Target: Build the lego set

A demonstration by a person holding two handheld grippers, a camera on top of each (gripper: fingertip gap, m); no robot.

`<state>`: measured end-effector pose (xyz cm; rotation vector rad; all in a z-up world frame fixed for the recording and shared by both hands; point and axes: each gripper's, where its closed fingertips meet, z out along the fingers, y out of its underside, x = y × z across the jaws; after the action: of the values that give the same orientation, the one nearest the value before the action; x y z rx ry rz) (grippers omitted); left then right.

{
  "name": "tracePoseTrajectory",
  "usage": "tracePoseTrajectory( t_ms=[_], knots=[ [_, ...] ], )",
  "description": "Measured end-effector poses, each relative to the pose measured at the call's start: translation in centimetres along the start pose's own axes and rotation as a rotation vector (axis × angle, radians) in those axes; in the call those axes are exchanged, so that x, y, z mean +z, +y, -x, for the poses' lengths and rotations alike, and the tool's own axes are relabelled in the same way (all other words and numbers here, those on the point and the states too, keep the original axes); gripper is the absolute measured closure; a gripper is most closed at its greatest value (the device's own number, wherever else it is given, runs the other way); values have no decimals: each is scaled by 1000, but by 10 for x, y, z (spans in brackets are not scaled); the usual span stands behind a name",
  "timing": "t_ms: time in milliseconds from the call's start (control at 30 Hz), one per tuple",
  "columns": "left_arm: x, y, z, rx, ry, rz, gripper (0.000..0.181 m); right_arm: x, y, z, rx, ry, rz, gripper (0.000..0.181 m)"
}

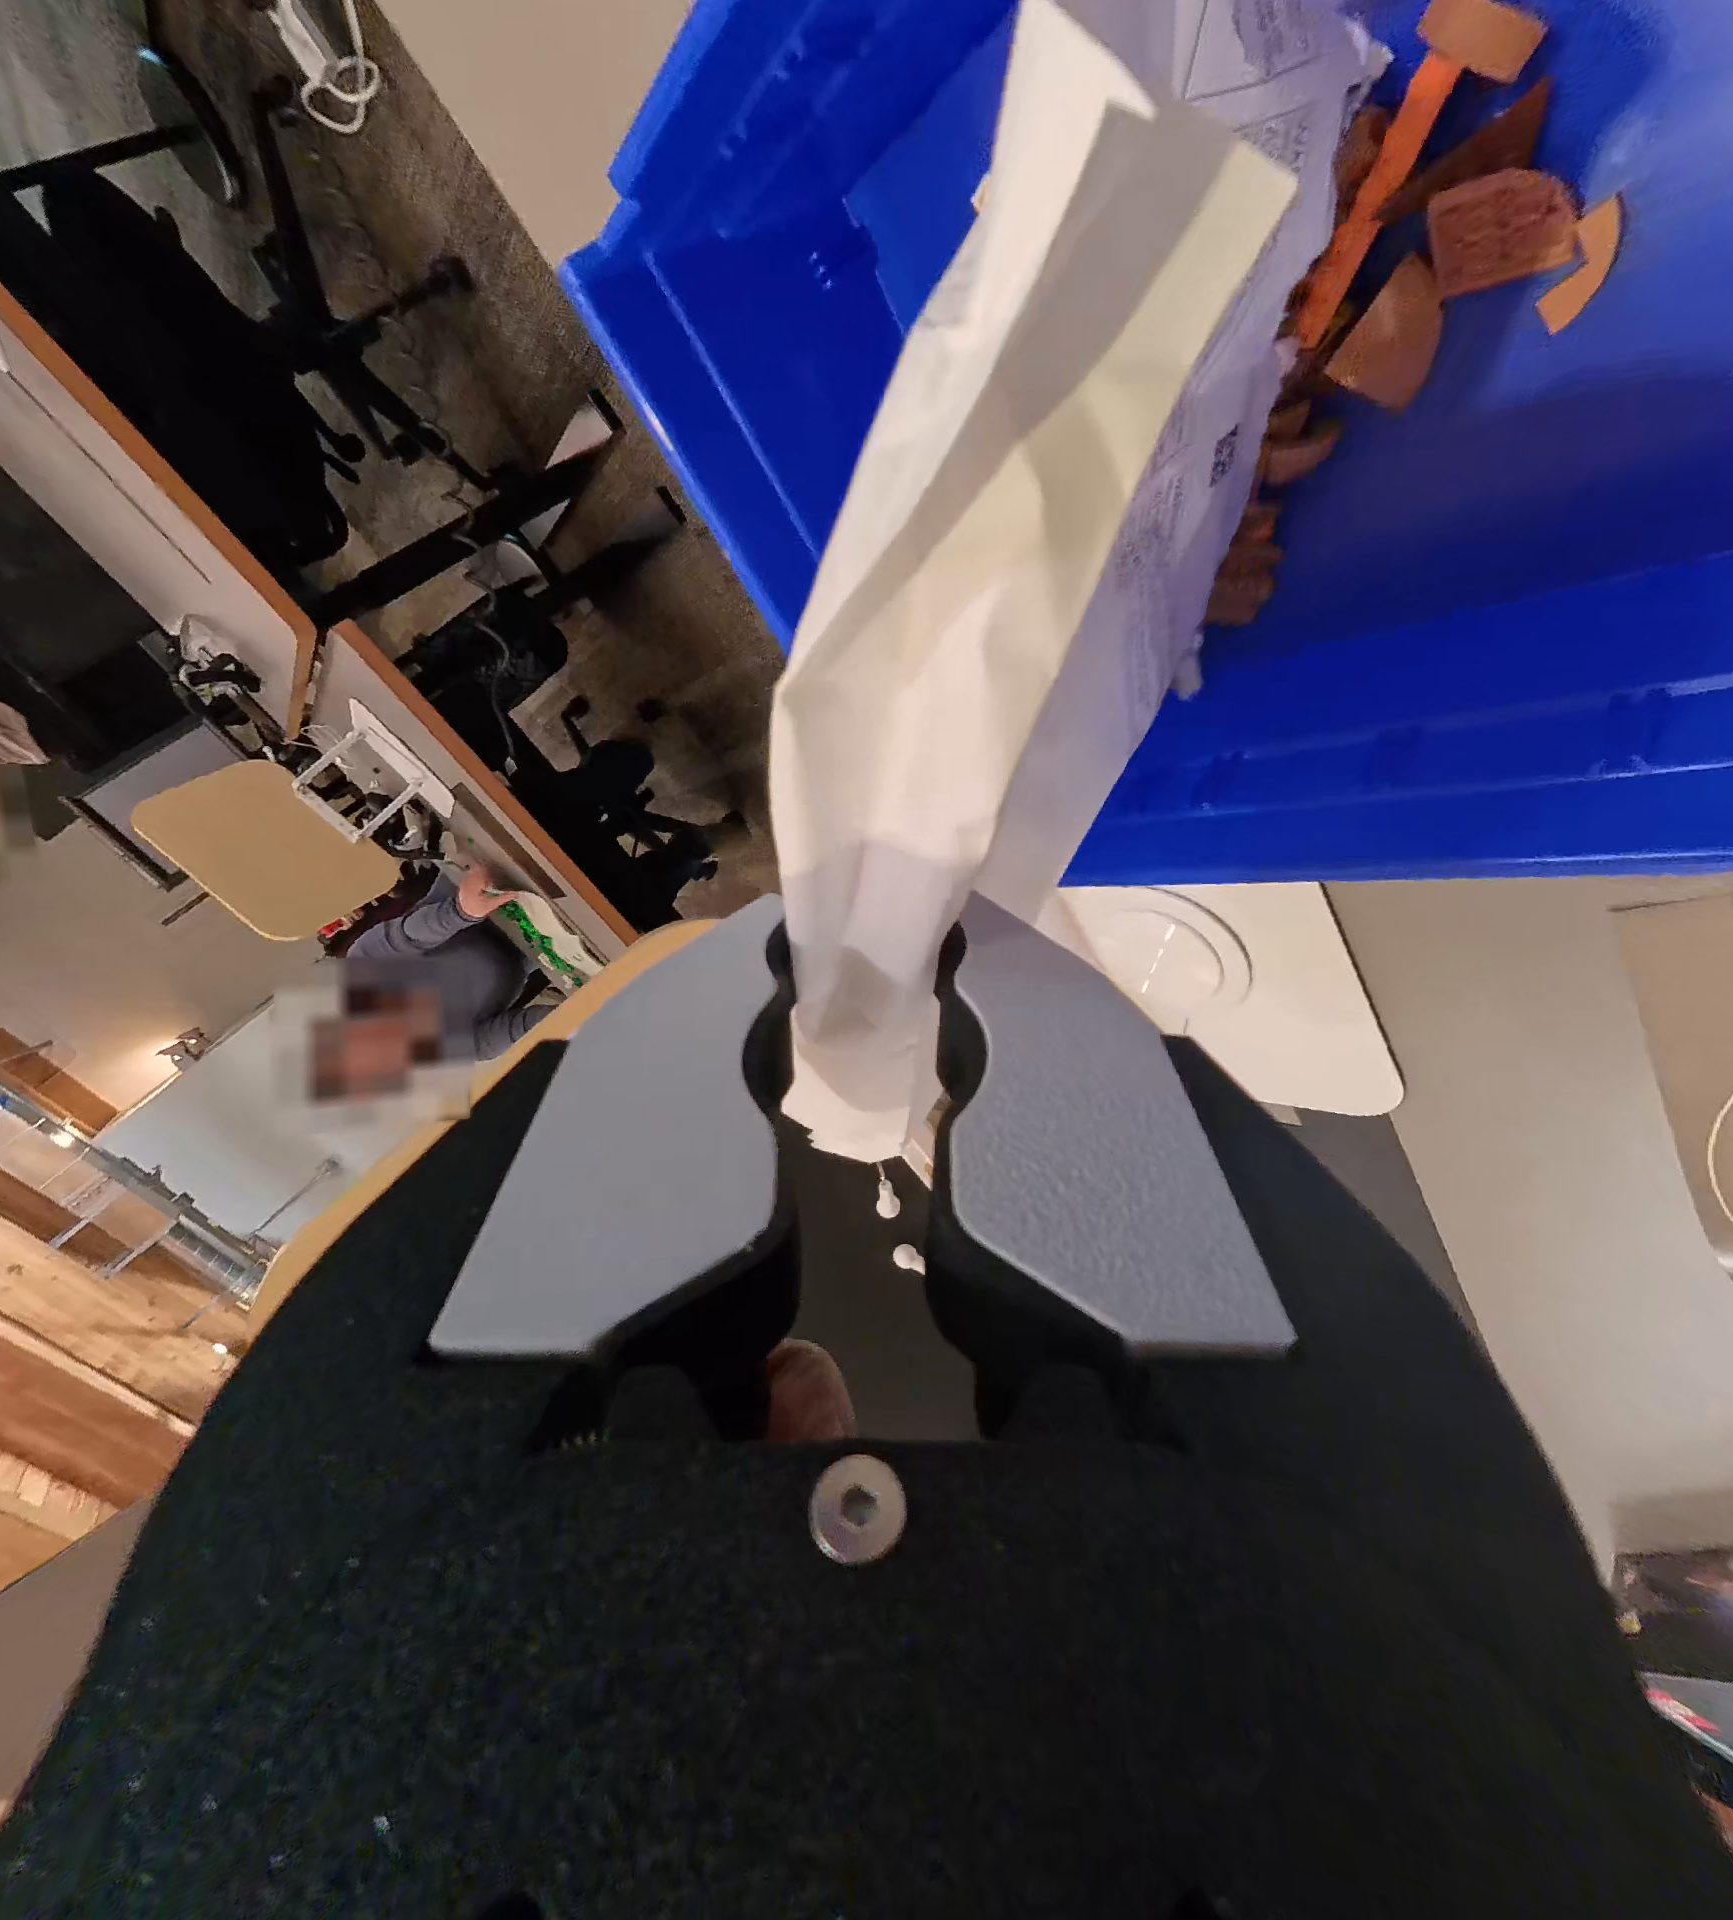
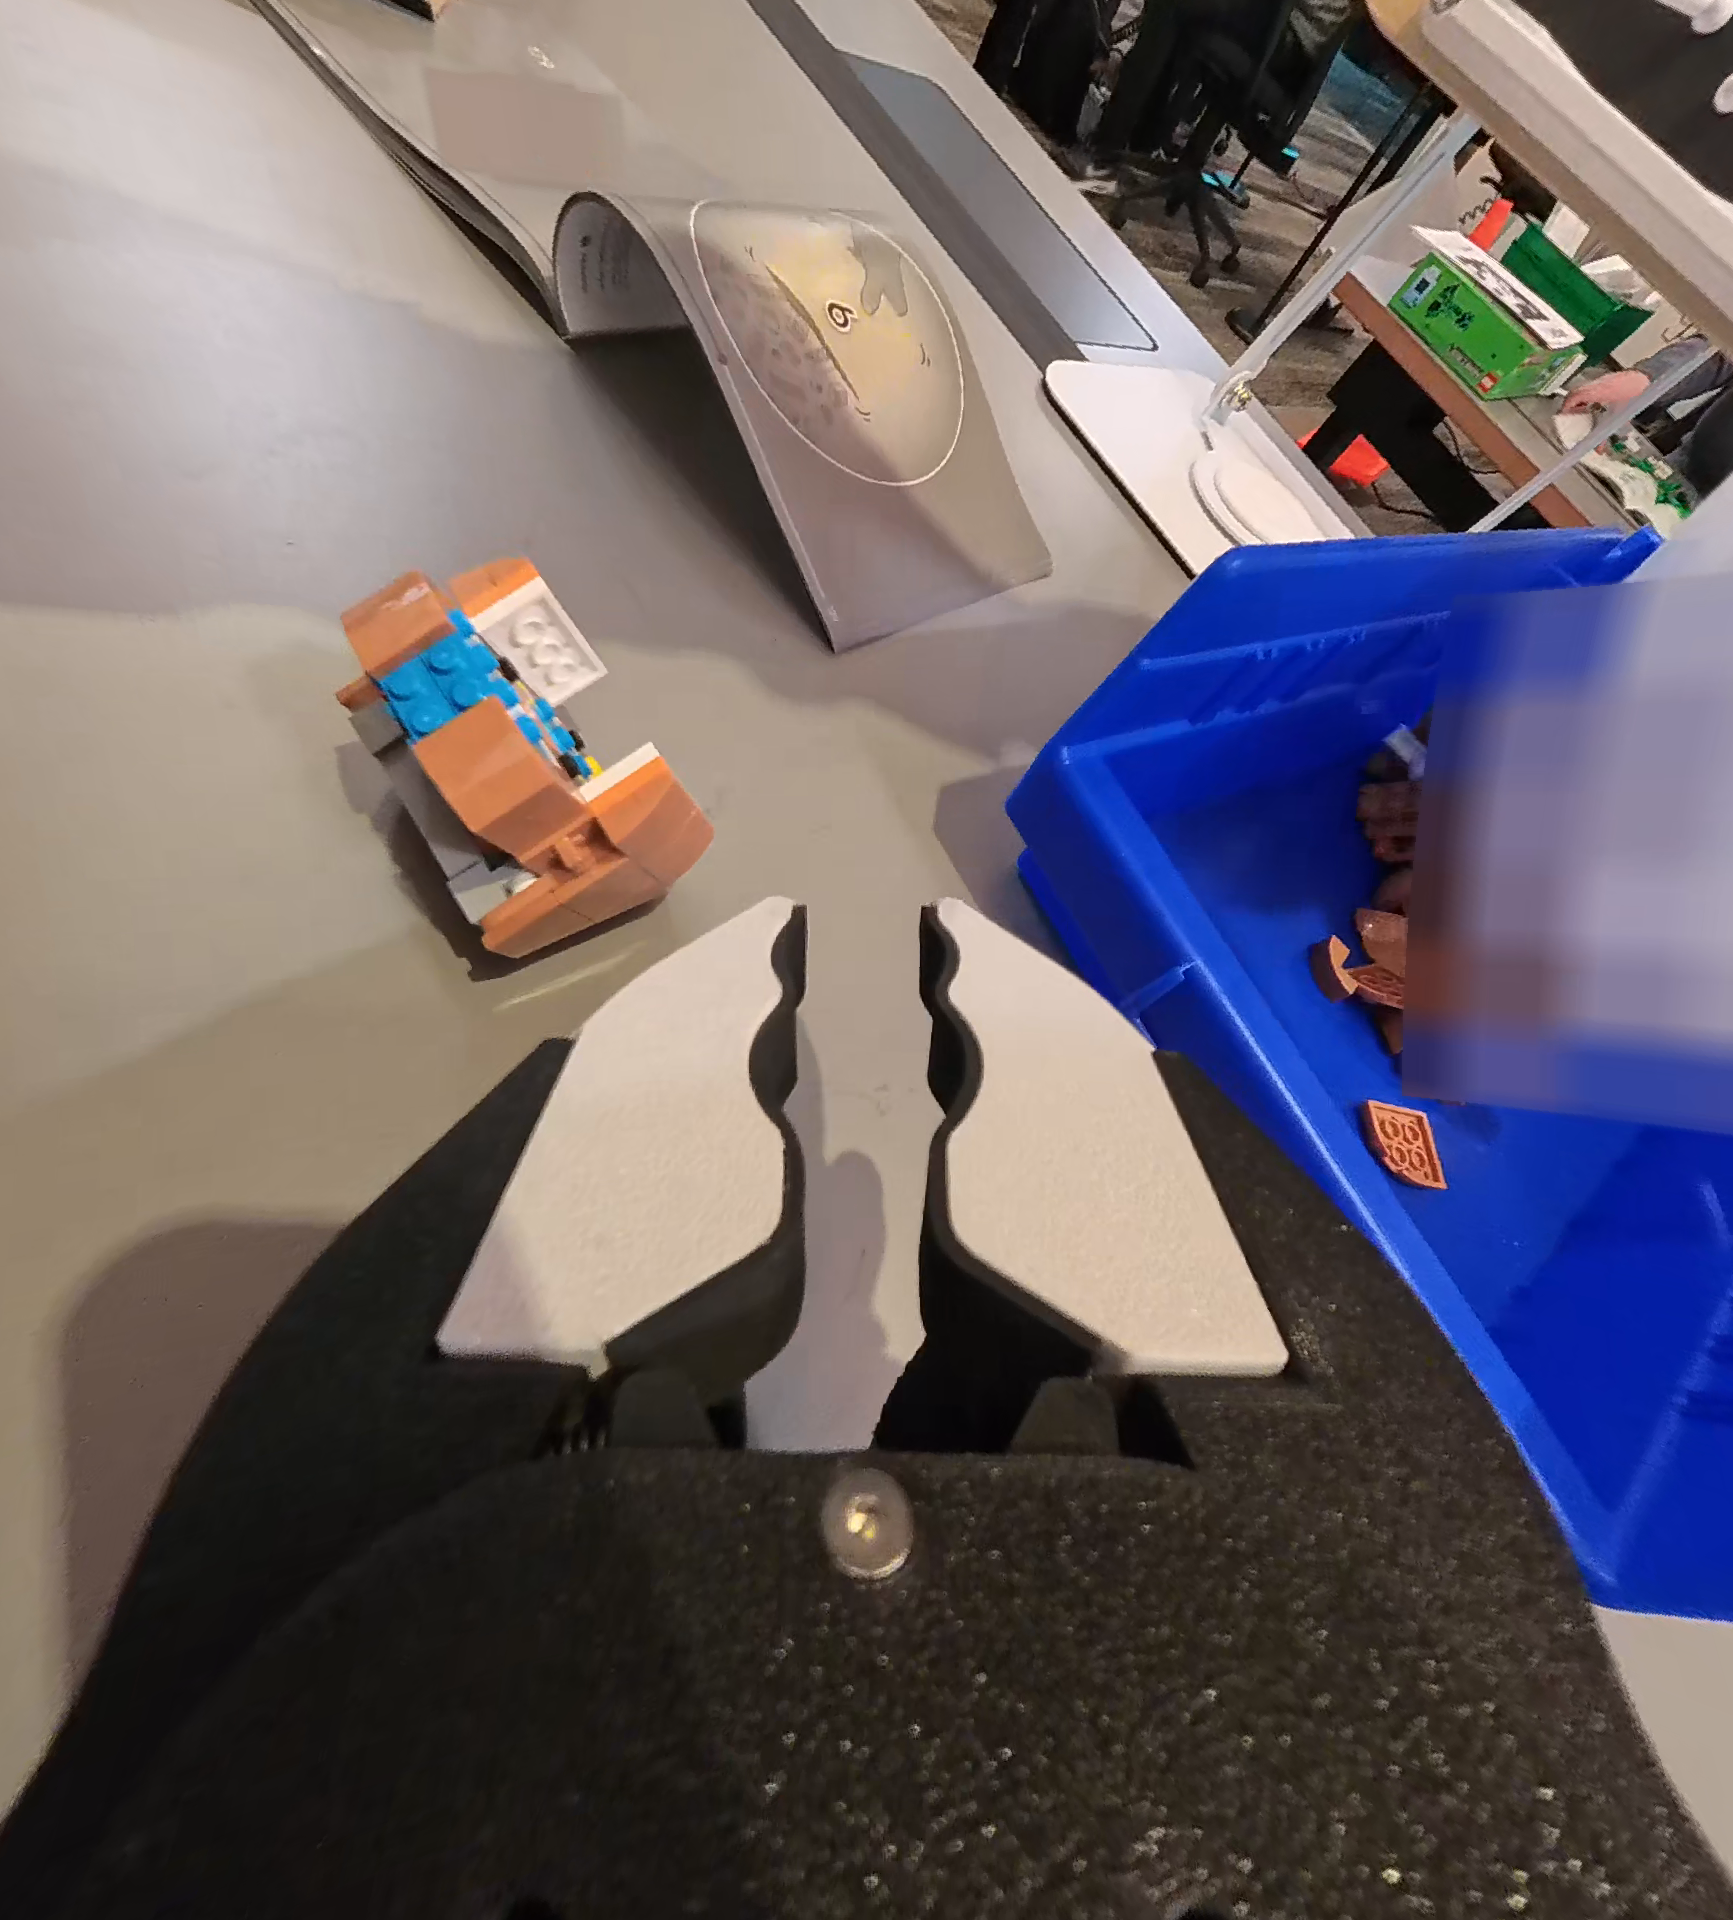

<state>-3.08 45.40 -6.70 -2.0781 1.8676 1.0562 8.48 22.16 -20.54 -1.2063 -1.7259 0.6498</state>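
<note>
Left gripper (image 1: 862, 1029) jaws pinching white paper bag (image 1: 997, 540) over blue bin (image 1: 1464, 748); right gripper (image 2: 862, 935) jaws slightly spread, empty.

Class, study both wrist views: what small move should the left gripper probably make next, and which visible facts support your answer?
Probably a slight further tip or shake. The left gripper pinches the bottom of the white paper bag, whose mouth points into the blue bin; brown pieces are spilling out there. The right gripper is open and empty beside the bin.
</note>
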Motion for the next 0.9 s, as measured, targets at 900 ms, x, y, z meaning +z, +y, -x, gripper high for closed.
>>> tracePoseTrajectory(
  t_ms=[900],
  knots=[
    [-56, -2, 11, -45, -77, -59, 166, 6, 6, 8, -17, -29, 25, 161]
  ],
)
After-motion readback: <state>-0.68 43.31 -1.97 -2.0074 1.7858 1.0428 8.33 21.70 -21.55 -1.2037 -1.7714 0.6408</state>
